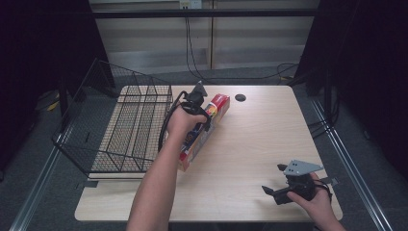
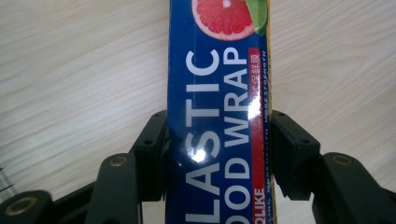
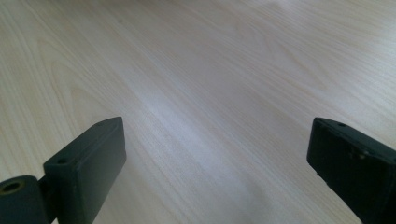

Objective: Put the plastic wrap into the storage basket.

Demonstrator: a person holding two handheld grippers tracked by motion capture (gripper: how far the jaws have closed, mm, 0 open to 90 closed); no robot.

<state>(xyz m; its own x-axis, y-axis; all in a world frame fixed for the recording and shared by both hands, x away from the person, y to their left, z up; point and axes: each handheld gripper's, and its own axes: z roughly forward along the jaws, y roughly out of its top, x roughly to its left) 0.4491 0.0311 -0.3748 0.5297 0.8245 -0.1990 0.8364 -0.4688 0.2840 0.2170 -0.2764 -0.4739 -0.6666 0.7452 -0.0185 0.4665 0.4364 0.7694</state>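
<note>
Long blue glossy cardboard plastic-wrap box: likely light, stiff, slippery. Left gripper jaws clamp its narrow sides; right gripper jaws wide, empty.

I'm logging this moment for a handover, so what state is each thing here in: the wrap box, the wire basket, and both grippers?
Plastic wrap box: gripped across its width, beside the basket.
Left gripper: shut on the box, pads against both sides.
Right gripper: open, nothing between its jaws, low over the table.
Wire basket: upright at the table's left edge, nothing visible inside.
</note>
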